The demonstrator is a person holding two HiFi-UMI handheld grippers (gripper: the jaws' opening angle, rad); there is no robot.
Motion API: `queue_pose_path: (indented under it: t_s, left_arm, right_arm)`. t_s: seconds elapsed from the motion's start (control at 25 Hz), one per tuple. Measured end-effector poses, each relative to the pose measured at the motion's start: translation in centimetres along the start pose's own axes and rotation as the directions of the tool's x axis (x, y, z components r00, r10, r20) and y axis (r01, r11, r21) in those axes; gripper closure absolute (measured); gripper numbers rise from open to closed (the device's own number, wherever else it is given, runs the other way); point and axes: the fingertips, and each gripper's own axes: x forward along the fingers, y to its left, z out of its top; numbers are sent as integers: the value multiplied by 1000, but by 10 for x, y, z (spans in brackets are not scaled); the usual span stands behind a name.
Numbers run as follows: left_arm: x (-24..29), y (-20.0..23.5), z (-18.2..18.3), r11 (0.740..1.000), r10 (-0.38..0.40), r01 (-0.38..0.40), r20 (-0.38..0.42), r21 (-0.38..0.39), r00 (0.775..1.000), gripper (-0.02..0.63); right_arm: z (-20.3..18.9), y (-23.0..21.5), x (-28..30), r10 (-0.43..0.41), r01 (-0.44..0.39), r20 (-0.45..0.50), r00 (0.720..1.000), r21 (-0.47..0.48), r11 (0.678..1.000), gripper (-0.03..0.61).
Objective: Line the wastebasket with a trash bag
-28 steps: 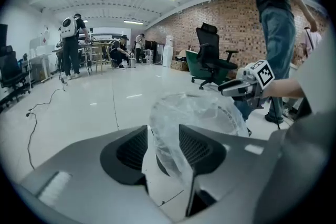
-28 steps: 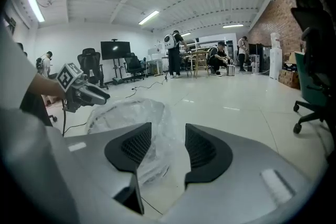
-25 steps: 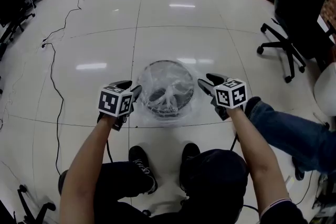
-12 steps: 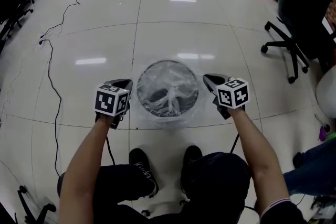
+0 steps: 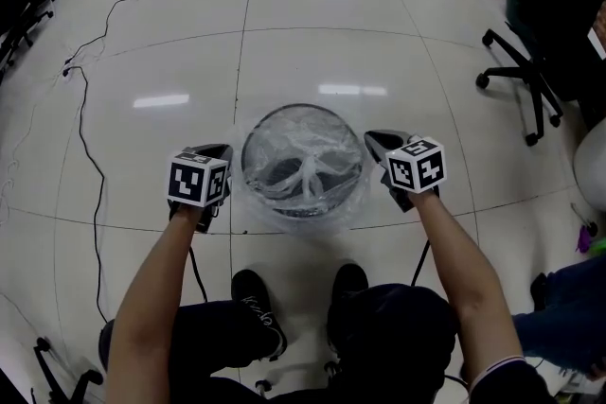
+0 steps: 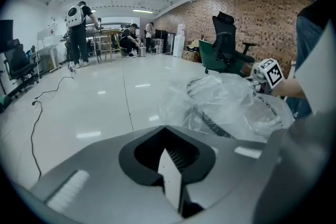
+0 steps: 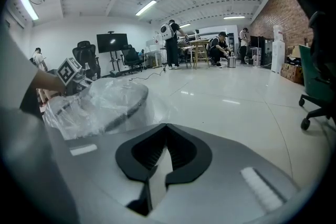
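The left tongs [image 5: 216, 152] are clenched, tips just beside the left rim of the wastebasket [image 5: 301, 107]; the left gripper view shows no film between the jaws, the plastic lying a little beyond them to the right. The right tongs [image 5: 381, 141] are clenched too, just beside the right rim, and the right gripper view again shows nothing pinched.

The trash bag [image 5: 305, 167] sits in the round mesh wastebasket on the tiled floor [image 5: 312, 52], directly ahead of the person's feet; its mouth is folded over the rim and spills out as a loose skirt on the near side. The clear film looks very light, limp and slippery, and likely to tear on the wire if tugged hard; the overhanging edge at each side seems the best place to pinch. Inside, the film gathers into a twisted white bunch at the bottom; nothing else shows in the basket.
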Motion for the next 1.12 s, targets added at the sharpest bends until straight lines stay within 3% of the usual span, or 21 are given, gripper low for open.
queue_pose_path:
  t_s: [0.28,0.64,0.88,1.12]
  left_arm:
    - [19,-3,-30,1000,-26,25,-62,-19,998,601]
    - [34,-21,-59,993,-114,111,-120,-32,986,601]
    - [31,-29,-69,988,-154,150,-127,-44,980,601]
    - [22,-27,-72,991,-135,132,-108,-36,985,601]
  right_arm:
    - [-29,-1,16,15,-15,-54,998,6,1000,577]
    - [-58,12,27,69,-67,-86,994,29,997,577]
    - [-72,18,23,82,-79,-86,993,43,996,577]
    - [-75,18,16,72,-68,-69,995,51,996,577]
